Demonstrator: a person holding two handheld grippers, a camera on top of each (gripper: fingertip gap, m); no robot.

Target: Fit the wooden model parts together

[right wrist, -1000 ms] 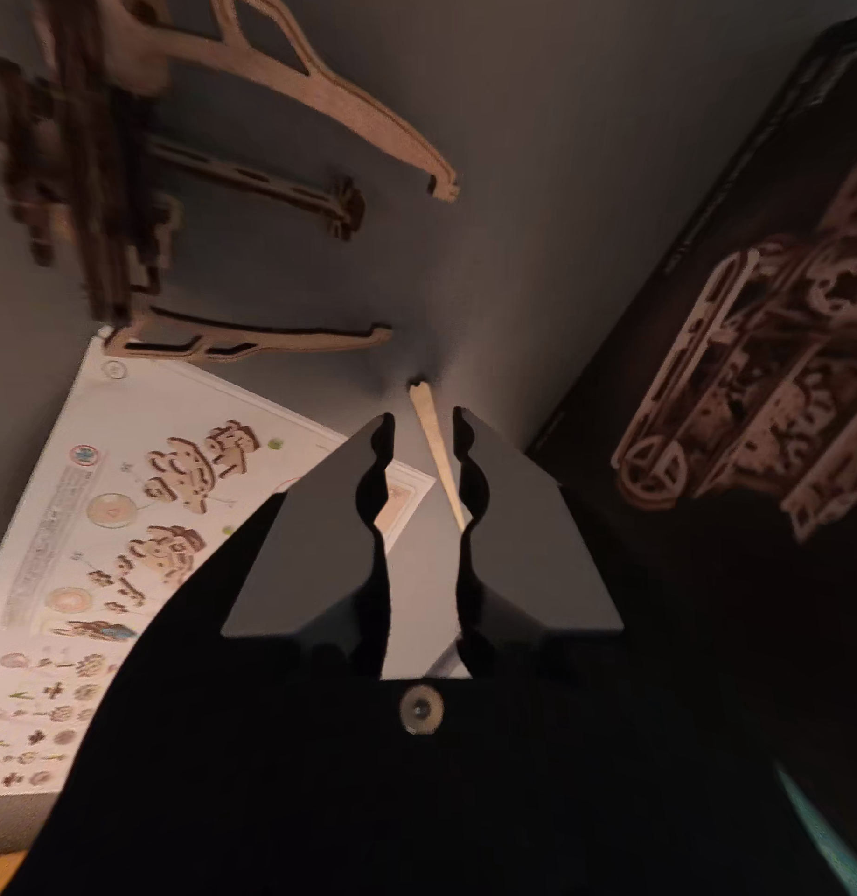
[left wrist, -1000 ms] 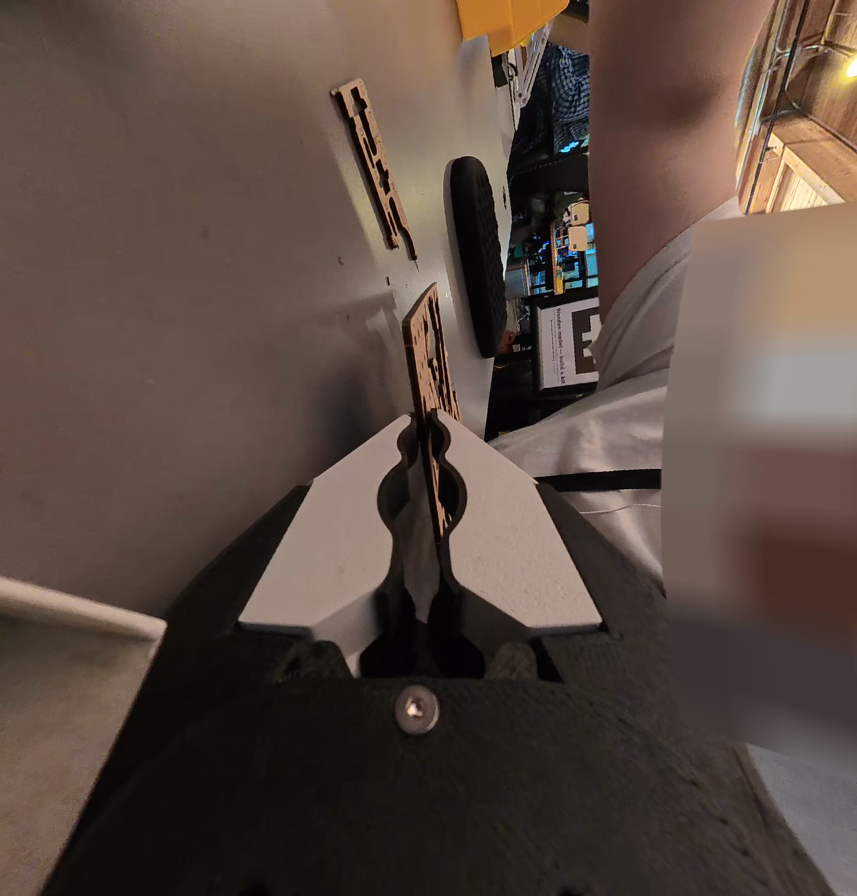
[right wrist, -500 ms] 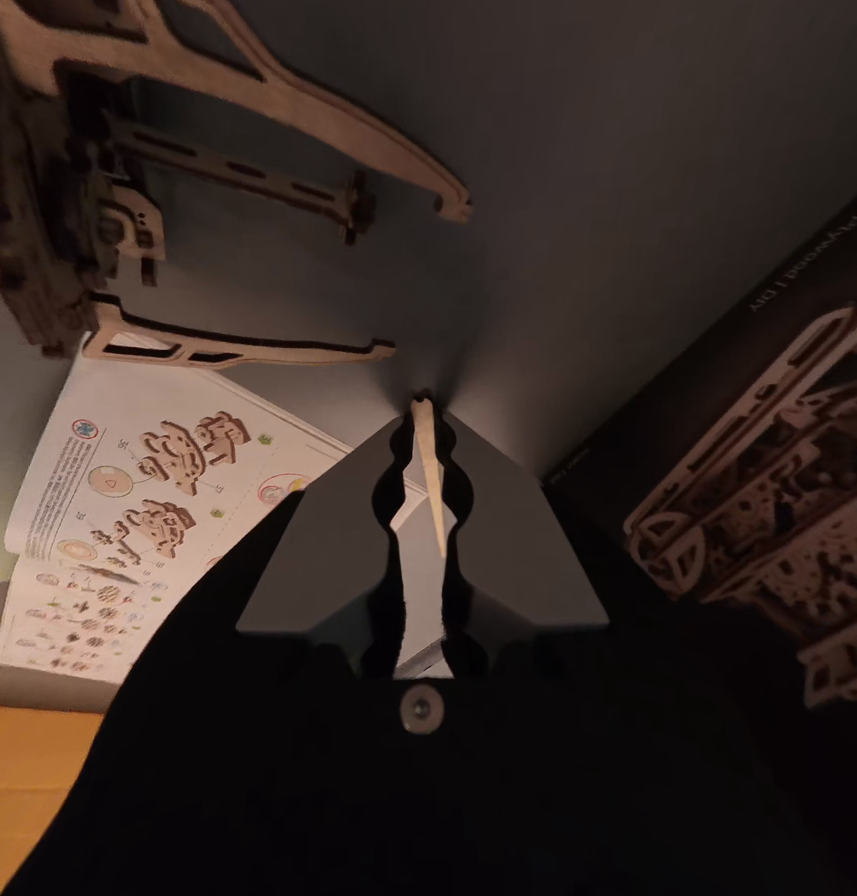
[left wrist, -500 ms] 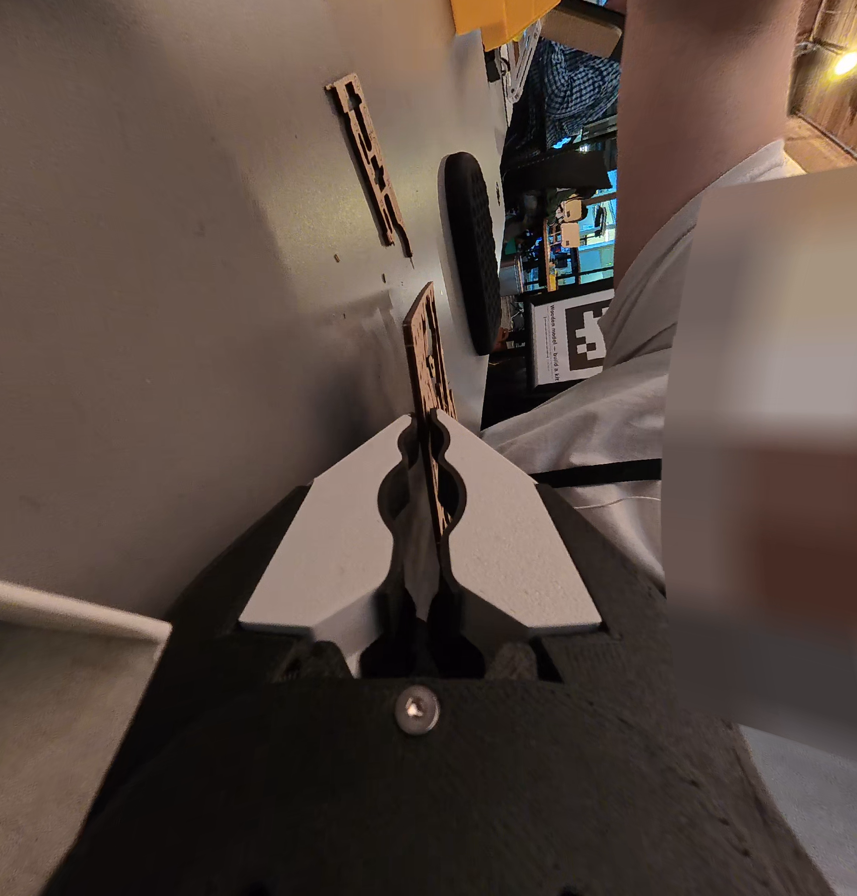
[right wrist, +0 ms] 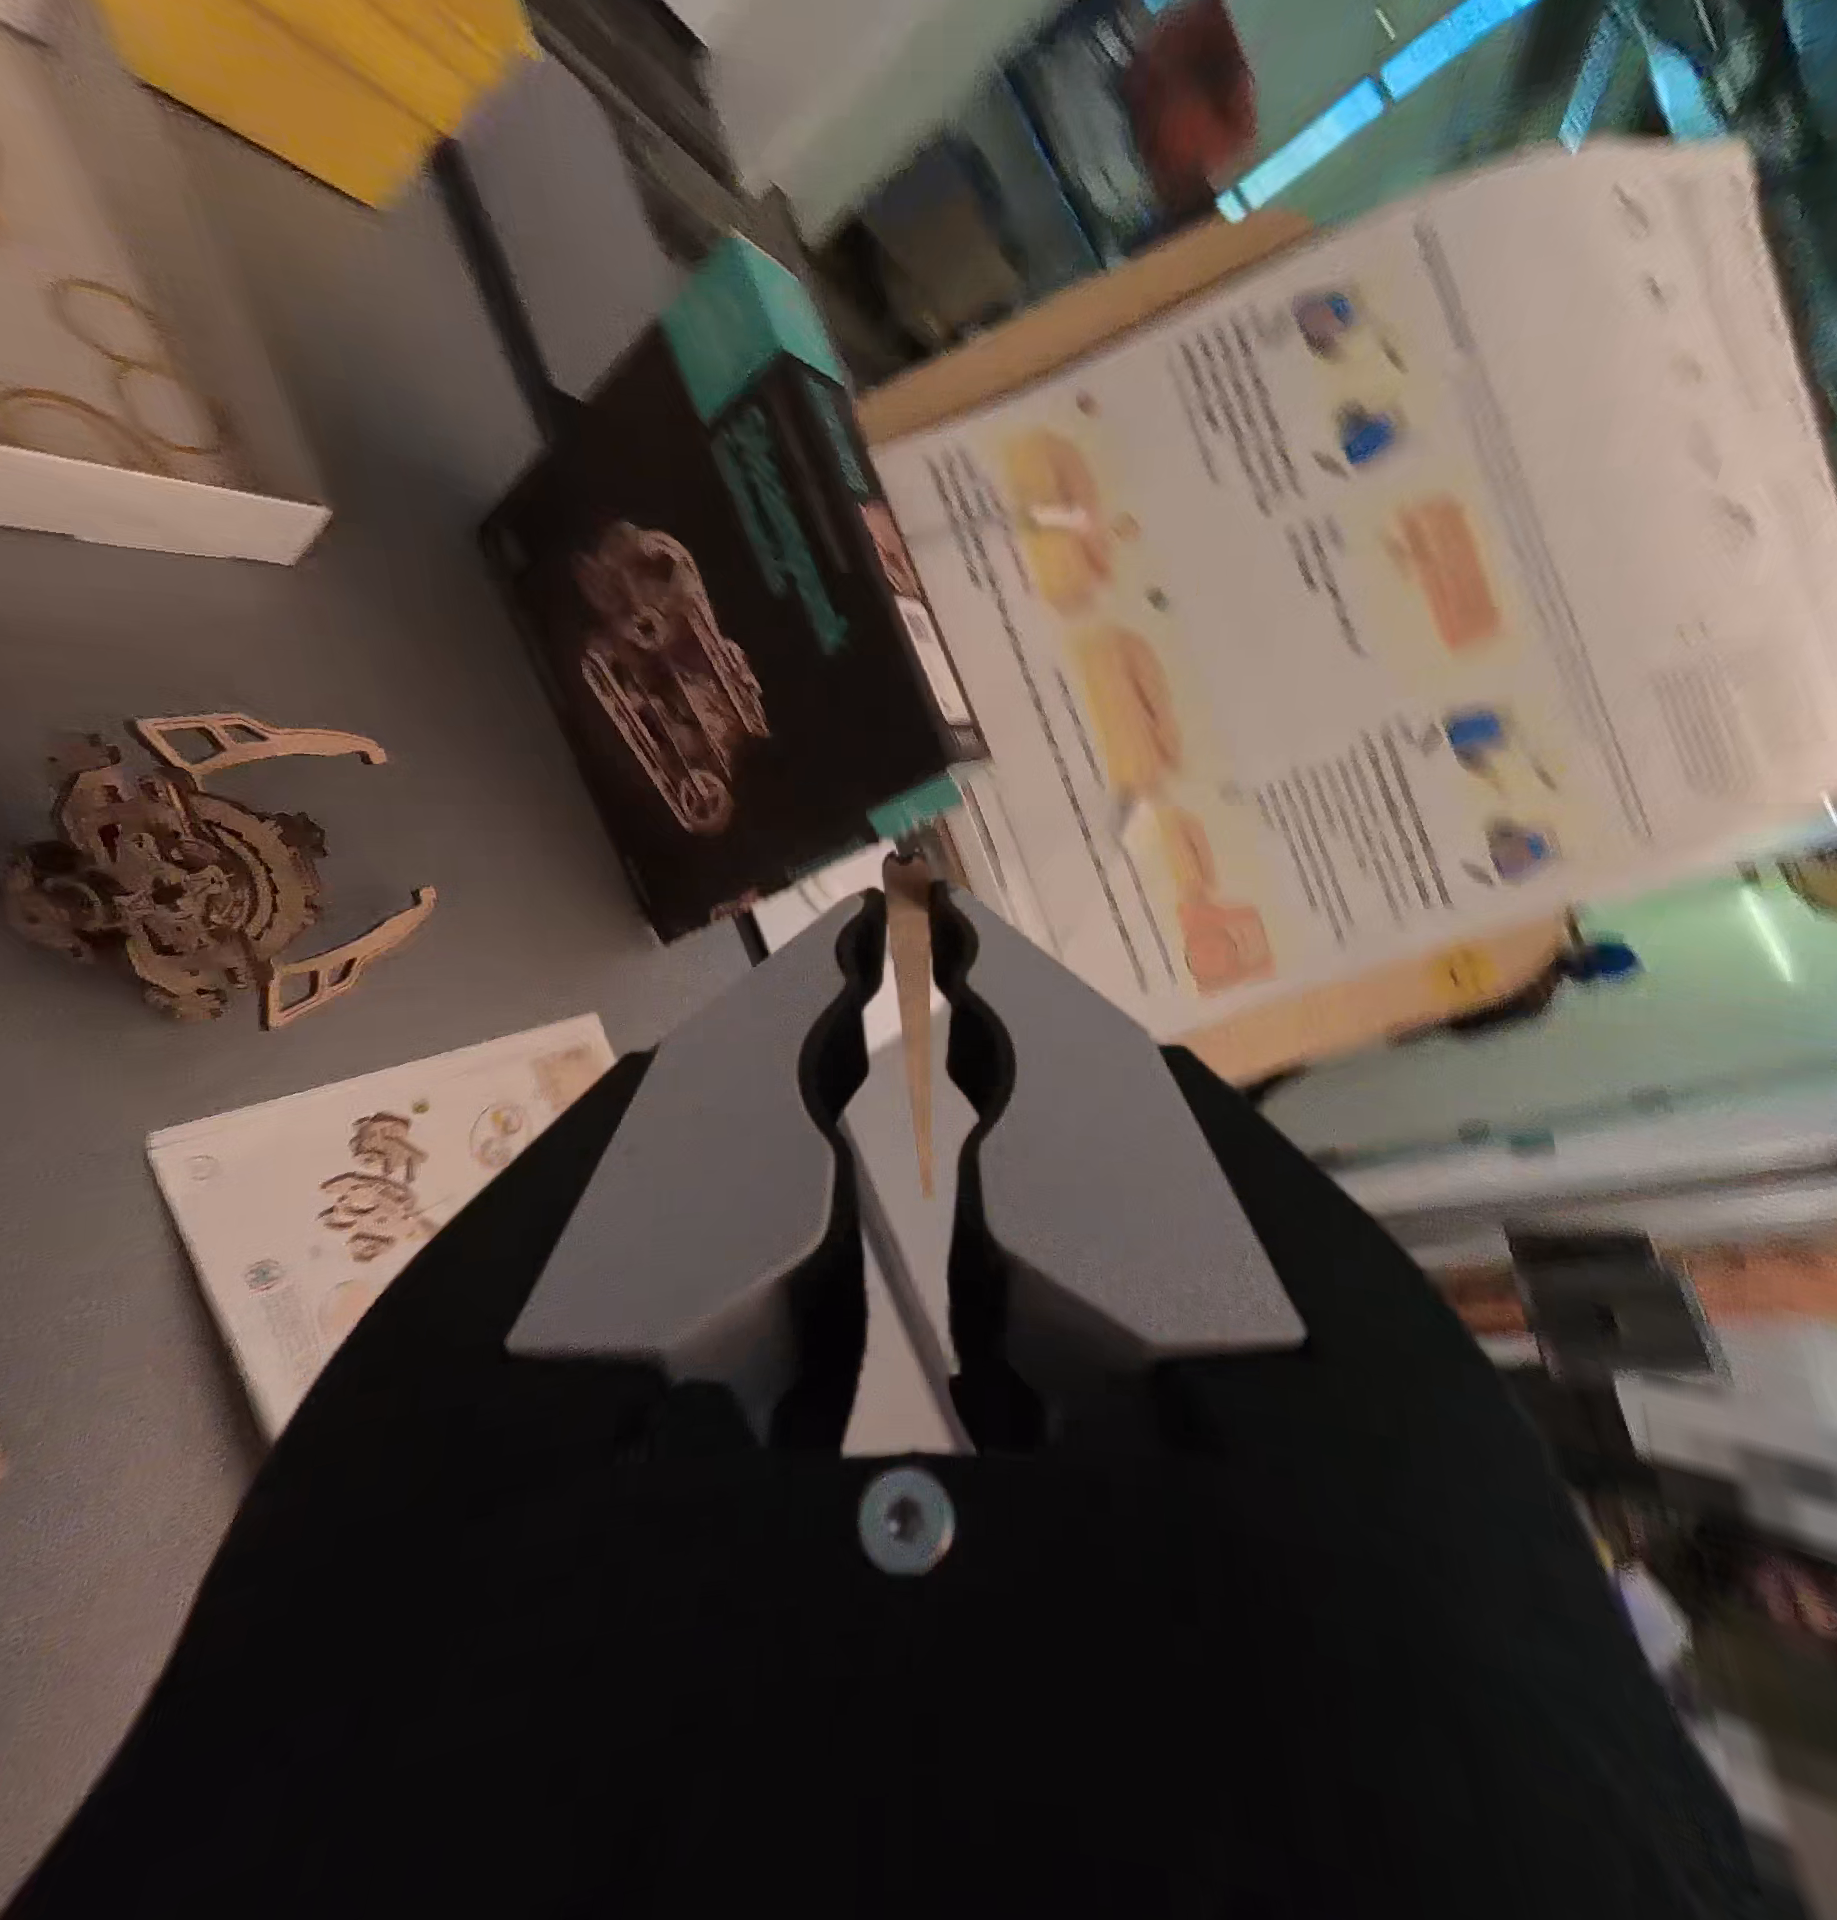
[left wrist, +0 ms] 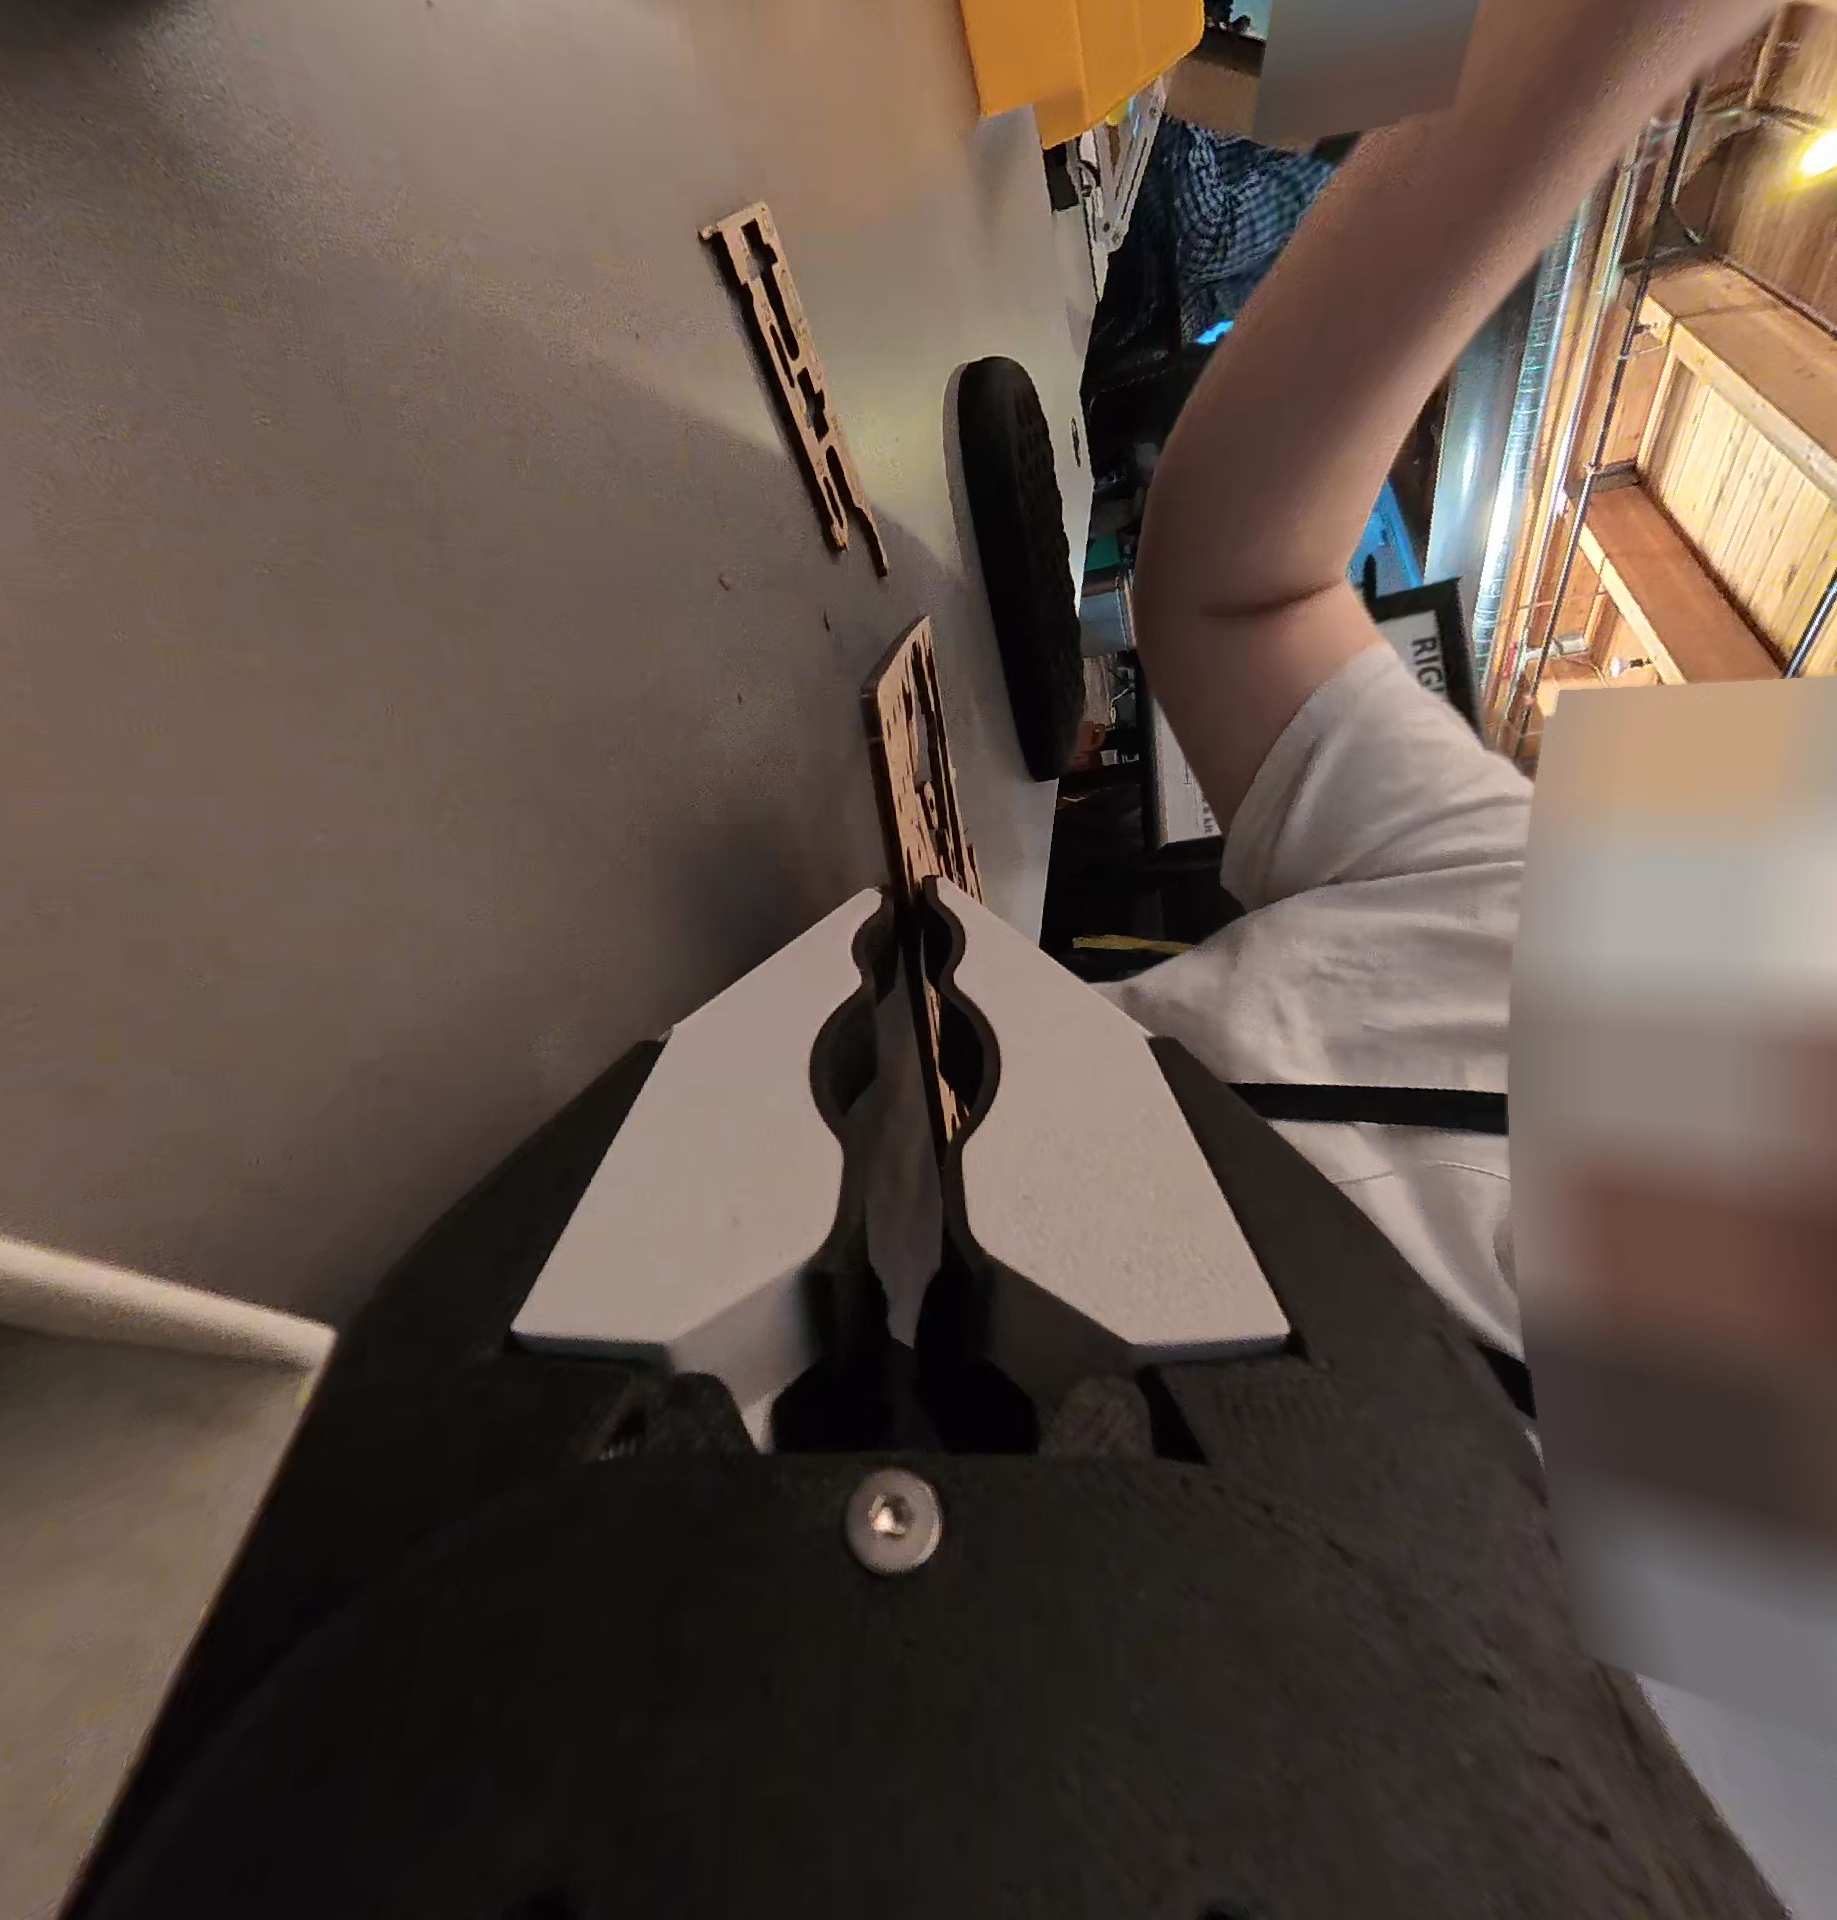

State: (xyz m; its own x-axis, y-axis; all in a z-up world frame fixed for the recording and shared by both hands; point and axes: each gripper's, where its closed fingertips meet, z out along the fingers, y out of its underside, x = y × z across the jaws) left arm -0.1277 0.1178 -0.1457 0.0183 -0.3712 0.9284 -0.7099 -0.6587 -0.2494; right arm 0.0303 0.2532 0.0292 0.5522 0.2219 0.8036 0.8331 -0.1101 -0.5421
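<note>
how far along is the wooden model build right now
Done: a partly built wooden model stands on the grey table. In hand: the left tool is shut on a flat perforated wooden plate; the right tool pinches a thin wooden stick. Left: neither is joined yet, and a slotted wooden strip lies unused.

Two hand-held grippers [left wrist: 906, 904] [right wrist: 909, 914]; two flat wooden parts [left wrist: 919, 769] [left wrist: 794, 384]; one stick [right wrist: 912, 997]; one assembly [right wrist: 176, 883].

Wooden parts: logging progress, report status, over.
Left gripper shut on flat wooden plate. Right gripper shut on thin wooden pin. Partly built model on table, untouched. Nothing between.
</note>
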